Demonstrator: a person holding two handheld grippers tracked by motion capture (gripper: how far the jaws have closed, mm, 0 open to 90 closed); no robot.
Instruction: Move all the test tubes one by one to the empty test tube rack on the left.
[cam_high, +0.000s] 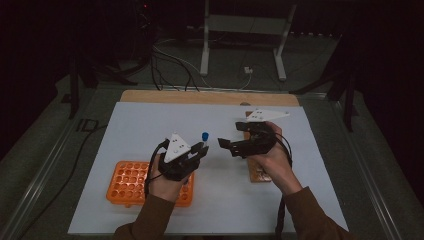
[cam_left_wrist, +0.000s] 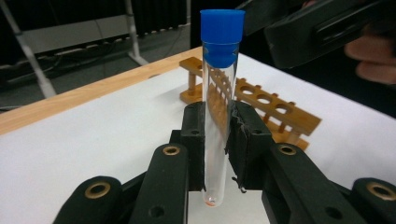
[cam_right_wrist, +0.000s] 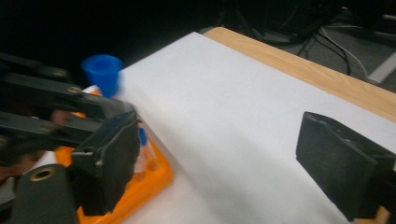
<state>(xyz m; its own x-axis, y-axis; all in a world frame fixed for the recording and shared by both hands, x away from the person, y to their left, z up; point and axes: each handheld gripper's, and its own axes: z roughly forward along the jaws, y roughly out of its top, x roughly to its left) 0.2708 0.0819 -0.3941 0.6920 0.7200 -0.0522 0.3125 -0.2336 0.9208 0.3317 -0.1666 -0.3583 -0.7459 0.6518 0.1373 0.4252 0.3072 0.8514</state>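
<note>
A: Where does the work stand, starting from the table (cam_high: 150, 120)?

B: On its white sheet sit an orange rack (cam_high: 131, 182) at the left and a wooden rack (cam_left_wrist: 275, 105) at the right, well apart. The orange one holds at least one capped tube, seen in the right gripper view.

A: And the hands?

B: The left gripper (cam_high: 199, 150) is clamped on a clear test tube (cam_left_wrist: 218, 112), upright, lifted above the table between the racks. Its blue cap (cam_left_wrist: 222, 35) is on.

A: The right gripper (cam_high: 226, 145)?

B: Jaws spread wide, holding nothing, just beside the cap.

A: So what's left?

B: I'd judge the tube is picked up but not yet placed; a rack slot remains.
</note>
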